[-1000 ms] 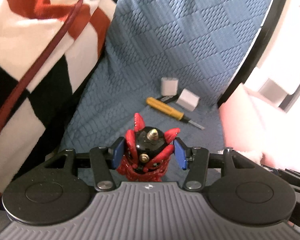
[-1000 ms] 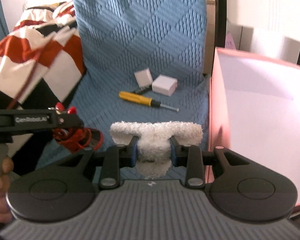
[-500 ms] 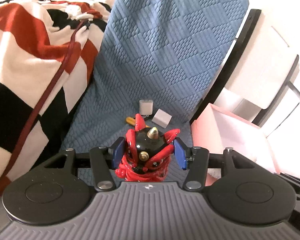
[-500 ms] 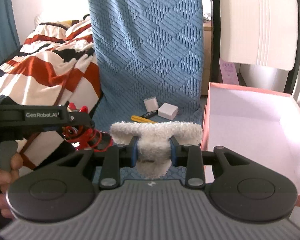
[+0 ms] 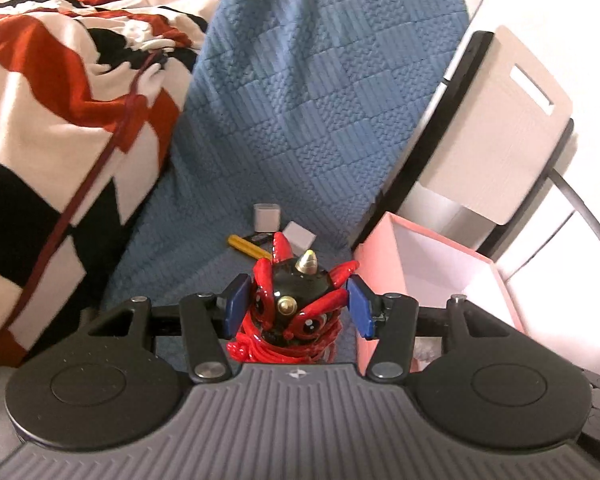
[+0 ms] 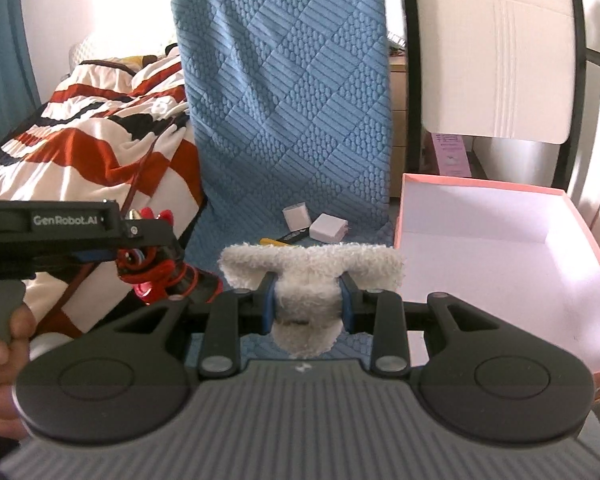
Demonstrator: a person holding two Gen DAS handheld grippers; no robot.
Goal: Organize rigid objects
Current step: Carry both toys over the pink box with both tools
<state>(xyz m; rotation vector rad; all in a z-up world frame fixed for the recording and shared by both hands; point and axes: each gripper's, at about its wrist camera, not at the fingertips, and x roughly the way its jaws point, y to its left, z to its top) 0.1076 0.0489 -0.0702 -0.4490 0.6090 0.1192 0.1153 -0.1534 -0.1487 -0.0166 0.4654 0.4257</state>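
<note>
Your left gripper (image 5: 298,306) is clamped on the figurine (image 5: 296,312), one blue pad against each side of its glossy black head. Treat the figurine as hard, smooth and probably brittle: its red horns and gold spike stick out and could snap if knocked. The glaze looks slippery, so keep the pads on the broad sides of the head, not on the horns. It looks light enough for one gripper.

Your right gripper (image 6: 306,304) is closed on the plush (image 6: 312,270), squeezing its narrow middle; both fluffy ends bulge above the pads. The plush is soft, light and unbreakable, and it compresses, so the grip is forgiving.

Both items are held in the air, above the blue cover (image 6: 284,92) and beside the open pink box (image 6: 500,240), which is empty where visible.

Left on the cover, close together: a yellow screwdriver (image 5: 249,246), two white blocks (image 6: 329,228) and a small dark item too indistinct to identify. Take the screwdriver by its handle.
</note>
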